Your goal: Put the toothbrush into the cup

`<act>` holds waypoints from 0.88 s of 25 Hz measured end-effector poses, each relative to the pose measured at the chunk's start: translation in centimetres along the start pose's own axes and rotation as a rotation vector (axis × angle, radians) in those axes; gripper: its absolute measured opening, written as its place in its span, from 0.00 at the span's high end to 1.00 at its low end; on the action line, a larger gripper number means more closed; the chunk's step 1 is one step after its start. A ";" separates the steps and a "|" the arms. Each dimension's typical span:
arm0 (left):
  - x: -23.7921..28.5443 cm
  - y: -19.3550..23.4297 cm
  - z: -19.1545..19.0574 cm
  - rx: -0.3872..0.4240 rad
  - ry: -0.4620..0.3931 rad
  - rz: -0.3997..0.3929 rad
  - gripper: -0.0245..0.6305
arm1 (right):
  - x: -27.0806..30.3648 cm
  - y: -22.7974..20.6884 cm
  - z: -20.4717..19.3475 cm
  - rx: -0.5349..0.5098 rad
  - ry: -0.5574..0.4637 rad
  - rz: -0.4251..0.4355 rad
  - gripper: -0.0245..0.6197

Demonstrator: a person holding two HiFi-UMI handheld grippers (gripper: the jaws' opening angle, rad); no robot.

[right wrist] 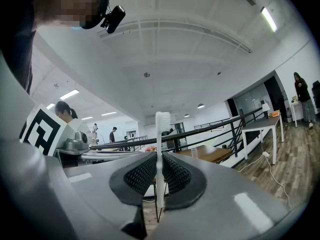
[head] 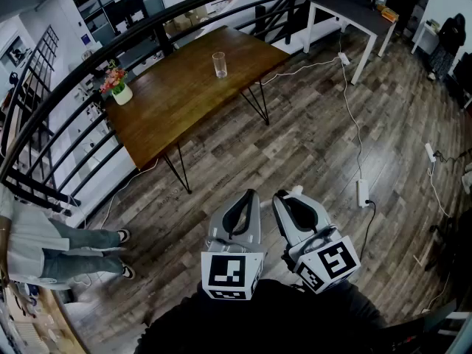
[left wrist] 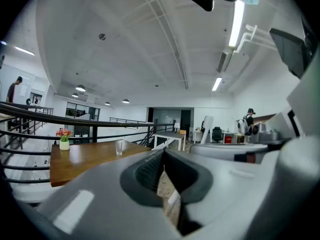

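Note:
A clear glass cup point(head: 219, 64) stands on the brown wooden table point(head: 184, 102), far ahead of both grippers. My right gripper point(right wrist: 159, 160) is shut on a white toothbrush point(right wrist: 160, 134), which stands upright between the pads with its bristle head on top. In the head view the right gripper point(head: 287, 196) is held low over the floor beside the left gripper point(head: 250, 195). The left gripper point(left wrist: 162, 156) has its jaws together with nothing in them. The cup point(left wrist: 119, 147) looks small on the table point(left wrist: 85, 156) in the left gripper view, and the cup point(right wrist: 194, 152) shows just right of the toothbrush in the right gripper view.
A pot of pink flowers point(head: 118, 87) sits at the table's left corner. A black railing point(head: 88, 72) curves behind the table. A white table point(head: 346, 13) stands at the back right. White cables and a power strip point(head: 363, 192) lie on the floor. A person's legs point(head: 81, 249) show at left.

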State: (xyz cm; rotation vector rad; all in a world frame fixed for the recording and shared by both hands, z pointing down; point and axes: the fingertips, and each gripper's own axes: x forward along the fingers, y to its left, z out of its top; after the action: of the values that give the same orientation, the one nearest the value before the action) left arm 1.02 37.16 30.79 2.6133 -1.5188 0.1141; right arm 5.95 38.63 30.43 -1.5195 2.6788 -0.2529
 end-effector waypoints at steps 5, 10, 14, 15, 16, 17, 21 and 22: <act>1.0 3.5 0.8 0.014 -0.009 -0.021 0.95 | 4.1 0.9 0.9 -0.020 -0.016 -0.009 0.91; 2.2 6.1 1.5 -0.003 -0.017 -0.038 0.95 | 6.6 1.5 1.4 -0.043 -0.008 -0.029 0.91; 3.3 6.7 1.1 -0.013 -0.008 -0.061 0.95 | 7.6 1.0 1.5 -0.048 -0.002 -0.050 0.91; 3.7 6.9 1.0 -0.016 -0.004 -0.064 0.95 | 7.9 0.8 1.5 -0.048 0.000 -0.054 0.91; 4.1 7.1 0.9 -0.019 0.001 -0.067 0.95 | 8.2 0.5 1.4 -0.046 0.003 -0.056 0.91; 4.5 7.3 0.9 -0.020 0.003 -0.068 0.95 | 8.6 0.3 1.3 -0.043 0.006 -0.058 0.91; 6.3 8.0 0.1 -0.022 0.024 -0.066 0.95 | 10.1 -1.1 0.6 -0.028 0.015 -0.059 0.91; 6.8 8.2 -0.1 -0.021 0.031 -0.065 0.95 | 10.5 -1.5 0.5 -0.024 0.017 -0.059 0.91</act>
State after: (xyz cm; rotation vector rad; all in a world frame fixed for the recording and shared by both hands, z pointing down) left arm -2.75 27.26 32.20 2.6285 -1.4158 0.1313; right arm 1.86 28.81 30.59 -1.6122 2.6619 -0.2378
